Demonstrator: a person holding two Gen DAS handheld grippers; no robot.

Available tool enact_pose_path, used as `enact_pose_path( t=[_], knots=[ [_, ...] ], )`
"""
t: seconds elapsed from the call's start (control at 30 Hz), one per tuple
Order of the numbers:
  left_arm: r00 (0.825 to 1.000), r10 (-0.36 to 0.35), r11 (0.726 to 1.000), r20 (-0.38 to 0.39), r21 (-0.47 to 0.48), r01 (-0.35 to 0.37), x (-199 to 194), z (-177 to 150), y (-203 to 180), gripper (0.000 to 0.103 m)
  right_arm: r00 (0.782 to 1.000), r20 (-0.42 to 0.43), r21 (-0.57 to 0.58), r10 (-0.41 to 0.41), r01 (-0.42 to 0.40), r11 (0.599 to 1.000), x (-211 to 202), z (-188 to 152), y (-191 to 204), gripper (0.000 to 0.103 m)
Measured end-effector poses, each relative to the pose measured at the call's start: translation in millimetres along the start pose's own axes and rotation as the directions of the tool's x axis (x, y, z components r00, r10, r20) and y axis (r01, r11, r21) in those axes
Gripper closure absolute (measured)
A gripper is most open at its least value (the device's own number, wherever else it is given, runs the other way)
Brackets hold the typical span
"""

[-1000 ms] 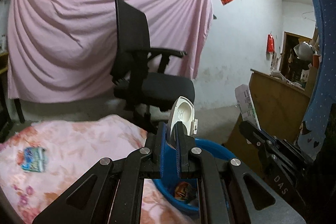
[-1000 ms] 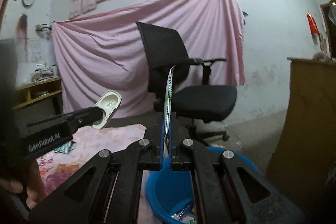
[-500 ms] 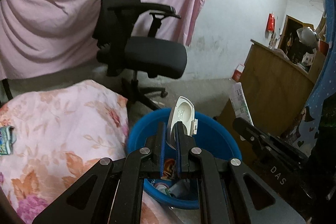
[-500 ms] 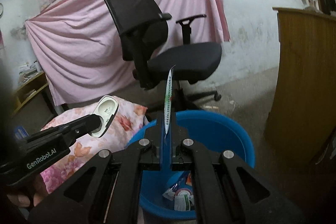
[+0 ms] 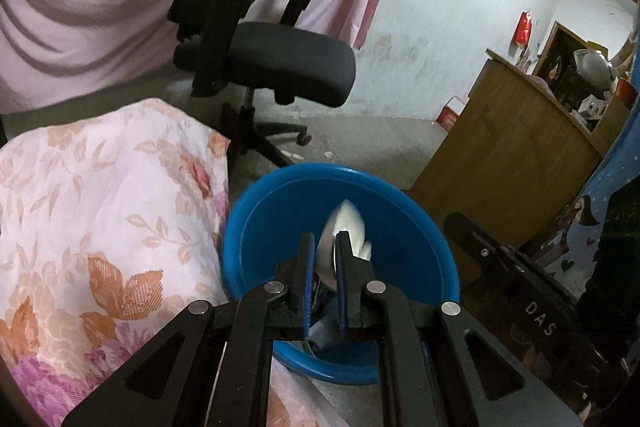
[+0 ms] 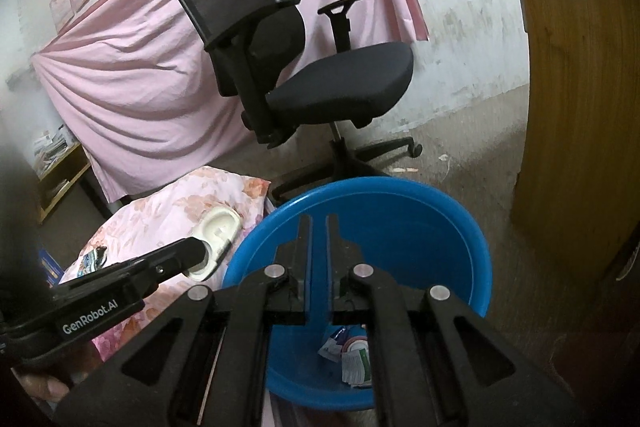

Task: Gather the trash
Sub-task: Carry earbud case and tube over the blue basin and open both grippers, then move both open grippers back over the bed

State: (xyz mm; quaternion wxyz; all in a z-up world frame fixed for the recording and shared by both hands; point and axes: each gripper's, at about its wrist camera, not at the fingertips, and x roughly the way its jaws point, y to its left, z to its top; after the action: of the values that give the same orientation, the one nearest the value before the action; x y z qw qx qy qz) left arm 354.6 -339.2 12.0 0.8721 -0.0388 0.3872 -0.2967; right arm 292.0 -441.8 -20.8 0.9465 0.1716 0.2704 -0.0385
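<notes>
A blue plastic basin [image 5: 280, 211] stands on the floor beside the bed, also seen in the right wrist view [image 6: 420, 211], with wrappers [image 6: 352, 355] lying in its bottom. My left gripper [image 5: 324, 243] hangs over the basin with its jaws slightly apart around a white plastic tray piece [image 5: 346, 227], which looks blurred. From the right wrist view the white piece [image 6: 218, 231] shows at the left gripper's tip by the basin's rim. My right gripper [image 6: 318, 223] is open and empty above the basin.
A bed with a pink floral cover [image 5: 100, 207] lies left of the basin. A black office chair [image 5: 272, 59] stands behind it before a pink curtain [image 5: 80, 7]. A wooden cabinet [image 5: 512, 131] stands to the right. More litter [image 6: 94, 255] lies on the bed.
Both grippers tilted down over the basin. The right gripper opened and its paper strip is gone from it. The left gripper's jaws have parted a little around the white piece.
</notes>
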Motion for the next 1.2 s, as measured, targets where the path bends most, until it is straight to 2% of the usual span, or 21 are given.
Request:
enact_pose_path(
  t=[0.1,0.27,0.5,0.7,0.93,1.0,1.07,1.2],
  knots=[
    [1.000,0.000,1.000,-0.014,-0.019,0.000,2.8,-0.7,4.3,0.088,1.000,-0.006,0.001,-0.004,0.004,1.000,1.3,0.2,-1.6,0.075],
    [1.000,0.007,0.999,0.008,-0.052,-0.007,-3.7,-0.6,12.7,0.080,1.000,-0.003,0.002,-0.006,0.006,1.000,2.2,2.8,-3.4,0.074],
    [0.998,0.026,0.997,0.058,-0.077,-0.021,-27.6,7.3,22.3,0.077,1.000,0.024,-0.003,-0.004,0.004,1.000,-2.2,5.3,4.3,0.071],
    [0.992,0.059,0.995,0.108,-0.081,-0.050,-56.0,14.0,32.1,0.077,0.997,0.073,-0.026,0.008,-0.006,1.000,-10.0,12.4,26.4,0.065],
    [0.971,0.138,0.988,0.193,-0.095,-0.121,-100.2,16.5,53.0,0.075,0.986,0.159,-0.064,0.060,-0.050,0.997,-16.4,20.3,66.4,0.052],
    [0.963,0.159,0.985,0.218,-0.108,-0.138,-113.2,16.1,61.1,0.069,0.980,0.183,-0.071,0.074,-0.062,0.996,-16.4,21.0,77.8,0.043],
    [0.952,0.182,0.980,0.247,-0.126,-0.154,-128.5,14.3,71.0,0.064,0.973,0.209,-0.078,0.096,-0.082,0.994,-15.5,20.8,91.5,0.028],
    [0.924,0.241,0.966,0.297,-0.166,-0.199,-157.5,9.2,91.9,0.053,0.955,0.261,-0.086,0.137,-0.119,0.989,-16.3,21.8,111.7,0.017]
  ],
)
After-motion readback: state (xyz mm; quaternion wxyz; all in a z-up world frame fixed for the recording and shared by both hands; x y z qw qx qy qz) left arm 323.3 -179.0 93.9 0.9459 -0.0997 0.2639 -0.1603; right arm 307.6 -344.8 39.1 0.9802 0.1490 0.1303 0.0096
